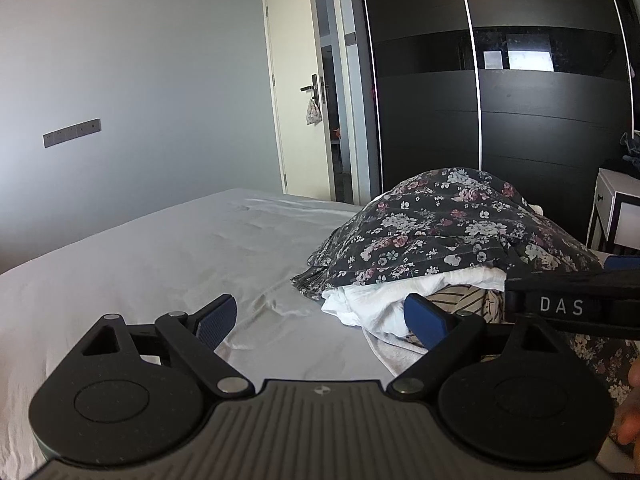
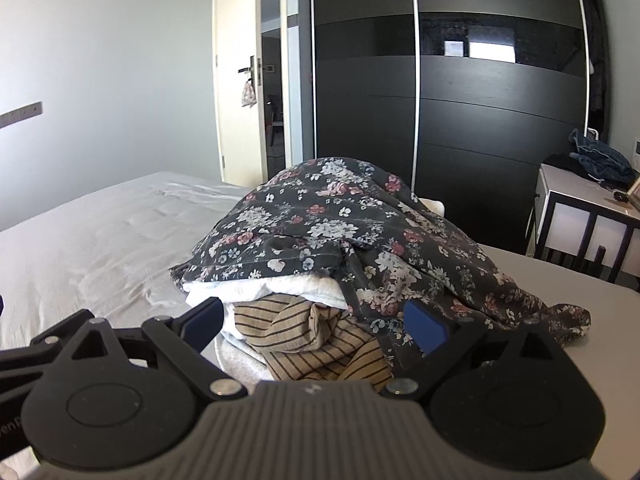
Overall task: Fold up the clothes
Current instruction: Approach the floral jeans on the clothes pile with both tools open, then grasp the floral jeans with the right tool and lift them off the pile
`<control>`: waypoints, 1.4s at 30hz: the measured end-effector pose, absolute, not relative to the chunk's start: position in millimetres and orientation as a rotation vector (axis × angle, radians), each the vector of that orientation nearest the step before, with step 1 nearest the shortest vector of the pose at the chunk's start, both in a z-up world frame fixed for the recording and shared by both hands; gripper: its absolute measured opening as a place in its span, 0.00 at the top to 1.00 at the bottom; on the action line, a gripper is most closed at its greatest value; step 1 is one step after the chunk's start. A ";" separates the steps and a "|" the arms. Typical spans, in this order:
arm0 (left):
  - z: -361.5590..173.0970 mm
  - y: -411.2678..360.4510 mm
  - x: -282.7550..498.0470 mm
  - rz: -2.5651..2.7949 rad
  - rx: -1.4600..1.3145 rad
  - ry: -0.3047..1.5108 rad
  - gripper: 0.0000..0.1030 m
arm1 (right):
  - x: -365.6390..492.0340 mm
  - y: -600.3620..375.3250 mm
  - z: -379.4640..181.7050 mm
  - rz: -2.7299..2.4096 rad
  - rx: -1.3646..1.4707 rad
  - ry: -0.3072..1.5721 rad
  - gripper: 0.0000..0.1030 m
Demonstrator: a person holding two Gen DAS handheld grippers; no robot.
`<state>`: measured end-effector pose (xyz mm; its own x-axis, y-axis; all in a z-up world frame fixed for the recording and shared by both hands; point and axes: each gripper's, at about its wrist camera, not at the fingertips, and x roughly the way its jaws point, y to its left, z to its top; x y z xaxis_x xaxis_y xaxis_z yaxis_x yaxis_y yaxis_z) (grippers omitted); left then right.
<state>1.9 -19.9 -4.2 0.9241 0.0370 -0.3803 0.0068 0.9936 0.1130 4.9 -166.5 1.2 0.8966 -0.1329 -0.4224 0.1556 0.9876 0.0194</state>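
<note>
On the bed covered with a pale grey, lightly creased sheet point(image 1: 160, 256) sits a loose mound of clothes, and everything here is best placed against that mound. Its top layer is a dark grey cotton garment printed with small pink and white flowers point(image 2: 320, 224), draped unevenly with one end trailing down the mound's right side. Under it lies a crumpled white cloth point(image 2: 280, 286), and below that a bunched tan fabric with thin dark stripes point(image 2: 304, 340), resting on a further pale grey piece at the bottom. None of these shows a flat, squared fold; they lie heaped and rumpled, so as the pictures show it all of the visible pile calls for folding, and no neat stack of folded pieces is in view. The left gripper point(image 1: 320, 320) hovers just left of the mound's near edge, its blue-padded fingers spread wide and holding nothing. The right gripper point(image 2: 316, 320) faces the near side of the mound, fingers likewise wide apart and empty, the striped fabric between them. No basket or bin shows. To the right of the mound stands a white side table with dark framing point(image 2: 576, 216), bearing a crumpled blue denim garment point(image 2: 600, 158).
</note>
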 end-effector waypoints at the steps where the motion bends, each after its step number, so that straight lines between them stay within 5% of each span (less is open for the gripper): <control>1: -4.7 -19.7 2.9 0.017 0.111 0.398 0.00 | 5.2 -166.7 0.8 -0.147 0.051 0.434 0.05; 25: -17.9 -27.1 50.7 -0.035 0.168 0.538 0.00 | 82.1 -221.2 -20.4 -0.061 -0.108 0.485 0.07; 42: -25.4 -6.6 86.3 0.039 0.166 0.585 0.00 | 187.7 -243.0 -41.4 0.003 -0.281 0.558 0.21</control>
